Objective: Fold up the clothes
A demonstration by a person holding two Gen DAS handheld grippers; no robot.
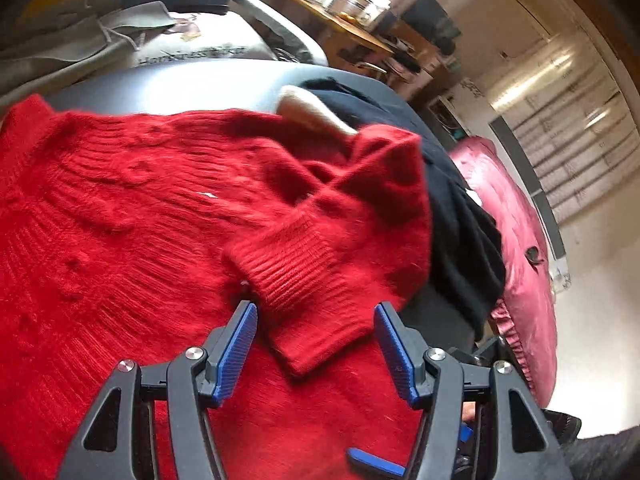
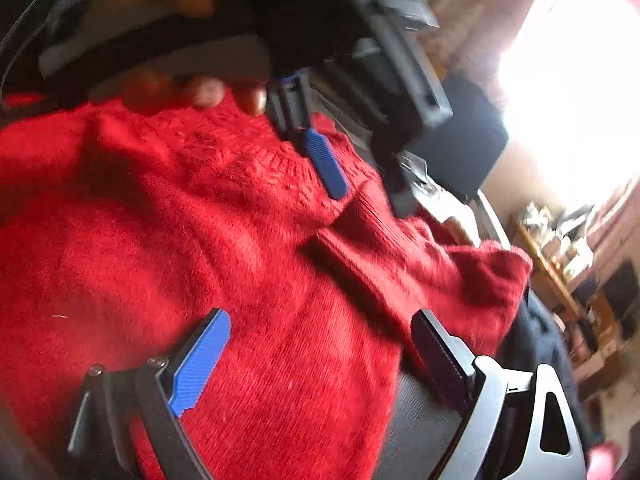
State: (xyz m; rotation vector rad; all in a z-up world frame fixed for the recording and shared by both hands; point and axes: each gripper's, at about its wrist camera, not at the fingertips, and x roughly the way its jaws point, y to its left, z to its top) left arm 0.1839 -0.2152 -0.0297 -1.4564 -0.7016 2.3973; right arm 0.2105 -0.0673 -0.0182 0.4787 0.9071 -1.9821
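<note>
Left wrist view: red knit sweater (image 1: 132,208) lies spread on the grey counter (image 1: 168,84), body to the left of its ribbed cuff (image 1: 304,296), which I take as the landmark. Cuff sits folded in over the sweater body, directly ahead of the left claw (image 1: 316,350) and between its blue pads (image 1: 236,348), which stand apart with nothing pinched; cuff end looks just short of touching either pad. Sleeve long axis runs from the cuff up and right toward the shoulder hump (image 1: 384,168). Beyond that hump, right of the cuff, is a dark garment (image 1: 460,216) with a white piece (image 1: 308,108) poking out, then a pink satin cushion (image 1: 516,240) further right. Behind the cuff, past the counter edge, a grey cloth (image 1: 192,48) carries dark printed lettering, too blurred to read; no other brand or label legible. Right wrist view: right claw (image 2: 320,354) is also spread apart, hovering over the sweater body near its edge, holding nothing; the cuff (image 2: 360,240) lies ahead of it with the left claw (image 2: 360,168) just beyond. Left claw looks nearer the cuff, so the next sleeve move probably falls to it, closing across the sleeve axis. Frames are motion-blurred.
</note>
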